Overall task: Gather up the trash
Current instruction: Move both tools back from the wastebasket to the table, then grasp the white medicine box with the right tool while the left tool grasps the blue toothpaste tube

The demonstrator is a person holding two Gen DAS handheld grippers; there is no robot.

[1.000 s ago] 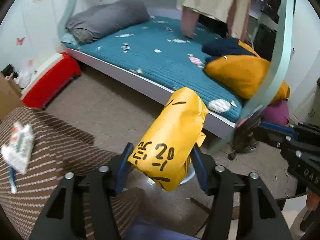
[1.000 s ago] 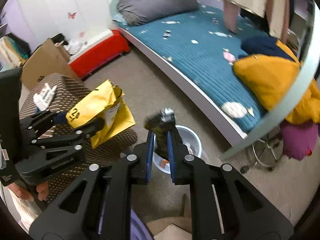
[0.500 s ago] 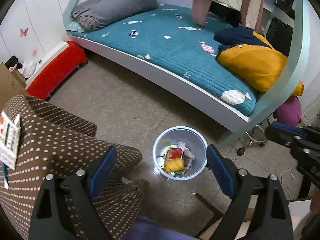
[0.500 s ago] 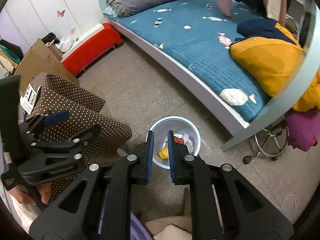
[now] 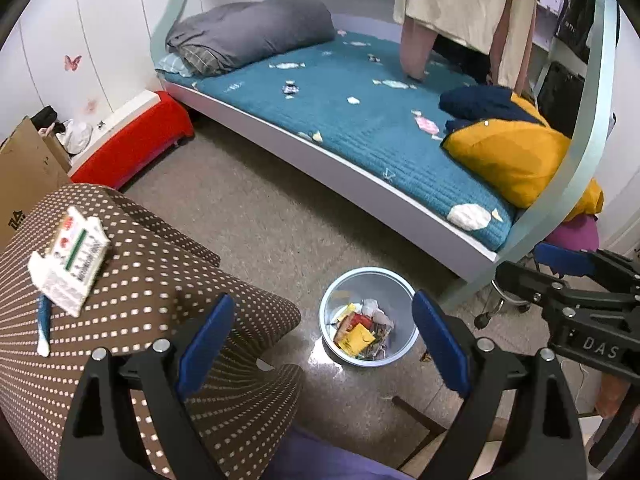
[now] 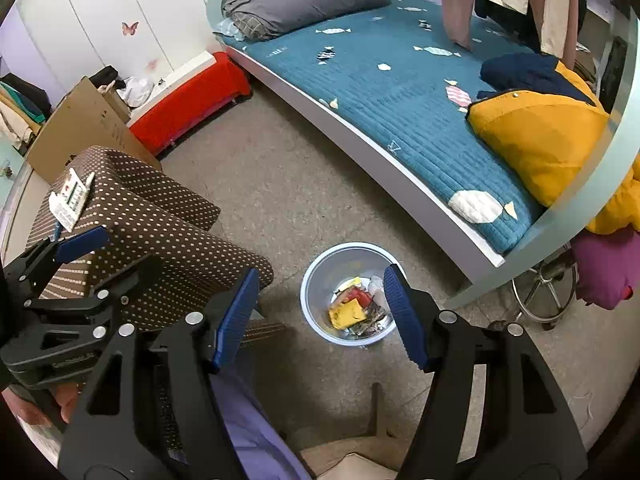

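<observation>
A pale blue trash bin [image 5: 332,300] stands on the floor by the bed and holds a yellow bag [image 5: 358,336] and other wrappers. It also shows in the right wrist view [image 6: 316,276], with the yellow bag [image 6: 346,312] inside. My left gripper [image 5: 322,332] is open and empty, held above the bin. My right gripper [image 6: 320,316] is open and empty, also above the bin. A white packet [image 5: 70,260] and a blue-white tube [image 5: 43,324] lie on the brown dotted stool [image 5: 140,280].
A bed with a teal cover [image 5: 360,128] carries a grey duvet, a yellow jacket [image 5: 508,156] and small scraps. A red box [image 5: 132,144] and a cardboard box [image 5: 24,168] stand at the left. A wheeled stool [image 6: 548,292] stands at the right.
My left gripper opened and the yellow bag dropped into the bin. My right gripper let go of a dark piece, then opened wide. Both views pulled back a little.
</observation>
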